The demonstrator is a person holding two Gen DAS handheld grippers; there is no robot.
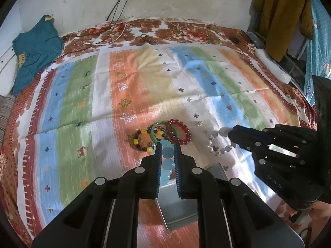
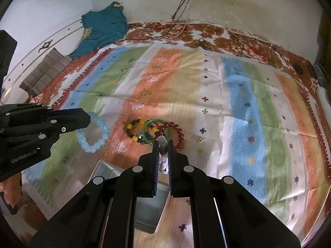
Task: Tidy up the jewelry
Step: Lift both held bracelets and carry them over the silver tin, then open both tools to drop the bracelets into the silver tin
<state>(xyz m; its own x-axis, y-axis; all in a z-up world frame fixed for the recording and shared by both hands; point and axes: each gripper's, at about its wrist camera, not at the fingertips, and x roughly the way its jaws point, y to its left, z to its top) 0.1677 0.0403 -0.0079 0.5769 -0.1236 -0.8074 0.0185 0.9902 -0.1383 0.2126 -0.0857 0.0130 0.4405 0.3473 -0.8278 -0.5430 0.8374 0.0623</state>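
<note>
- Left gripper (image 1: 167, 147) is clamped on a pale blue translucent bead bracelet (image 1: 167, 161); right gripper (image 2: 163, 144) is clamped on a white-grey bead bracelet (image 2: 163, 155).
- Both bracelets are lifted above the grey metal tray (image 2: 149, 210) beneath the grippers.
- Judged step: carrying; next move calls for lowering and releasing into the tray.

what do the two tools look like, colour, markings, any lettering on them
Both are matte black plastic. The left tool and right tool each have two flat fingers with ribbed, bluish inner pads, carried on angular linkage arms studded with round silver pins. White "GenRobot.AI" lettering runs along the left tool's side. No cables or sleeves show on them.
</note>
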